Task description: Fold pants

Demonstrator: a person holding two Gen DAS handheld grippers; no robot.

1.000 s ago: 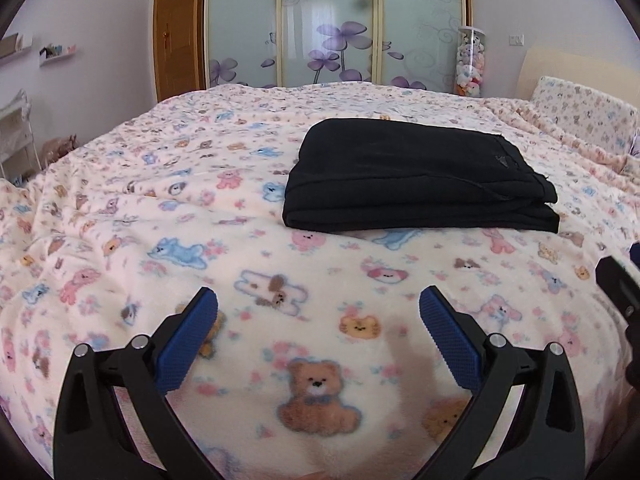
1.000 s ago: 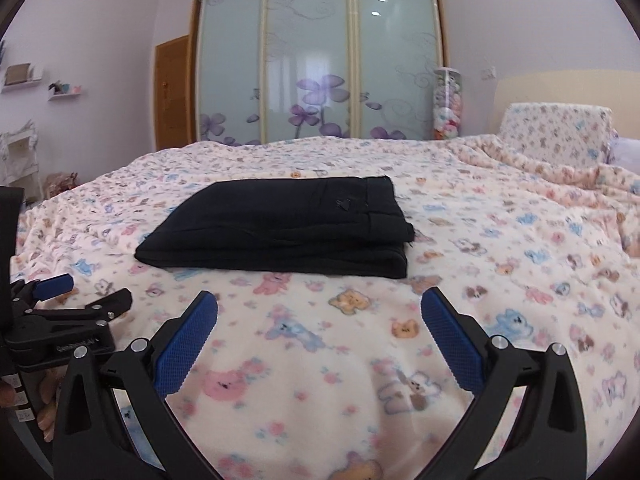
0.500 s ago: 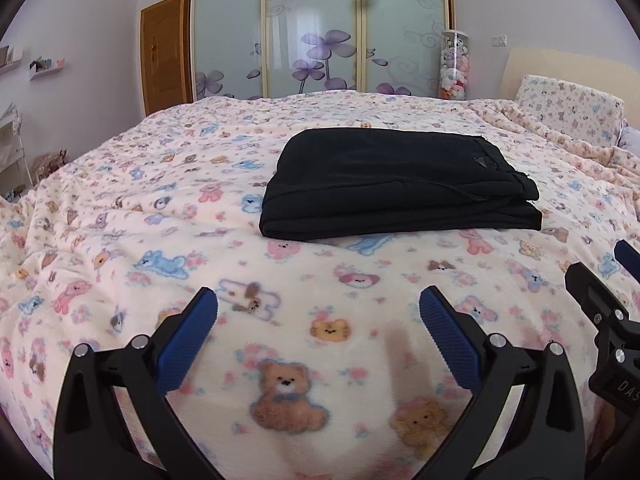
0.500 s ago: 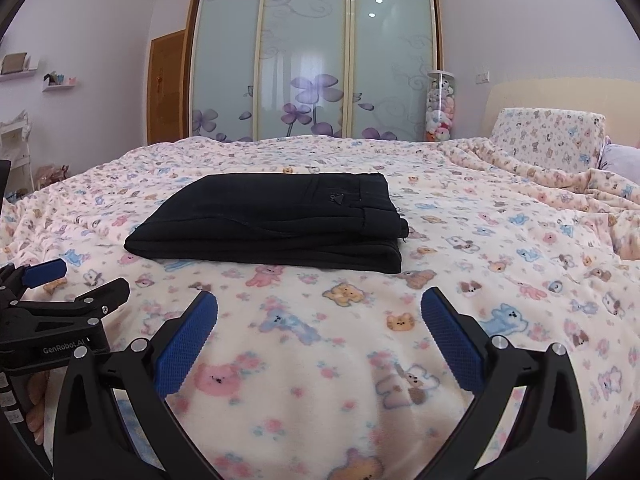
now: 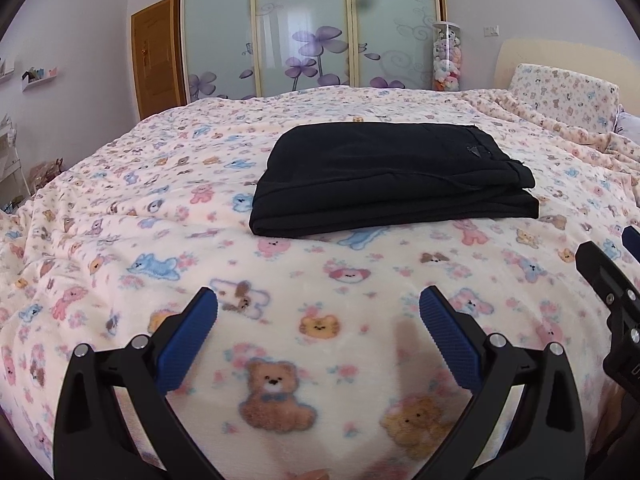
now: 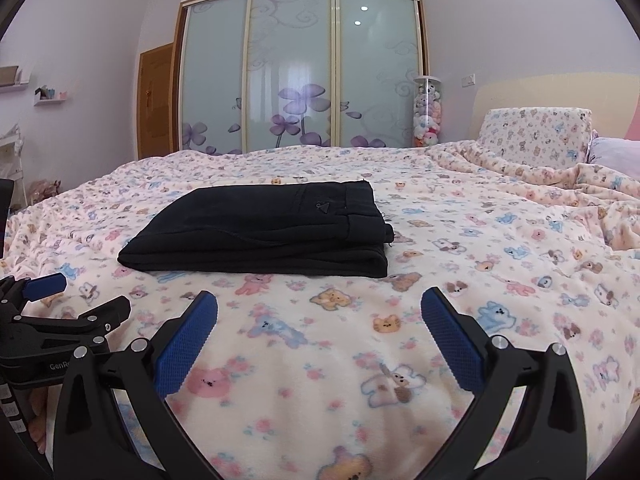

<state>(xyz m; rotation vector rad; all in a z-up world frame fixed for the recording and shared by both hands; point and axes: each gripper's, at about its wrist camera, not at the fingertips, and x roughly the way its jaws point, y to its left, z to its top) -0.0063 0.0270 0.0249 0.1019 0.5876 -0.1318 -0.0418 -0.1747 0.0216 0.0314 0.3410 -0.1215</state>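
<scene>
While both tongs have drawn back a little since a second ago, the left tongs and right tongs gape wide, holding nothing. Only the right view shows the purple pillow. The black pants (folded into a neat rectangle) lie mid-bed on the teddy-bear blanket.

Black two-finger tools with blue pads

The left tool and right tool look alike: matte black plastic arms that fork outward, each finger faced with a ribbed, dimpled blue pad. Round silver screws sit at the finger joints. Seen from the right wrist view, the left tool's side carries white lettering starting "GenR", small silver screw heads and a strip of white labels at its lower edge. A bit of bare skin shows beneath it.
</scene>
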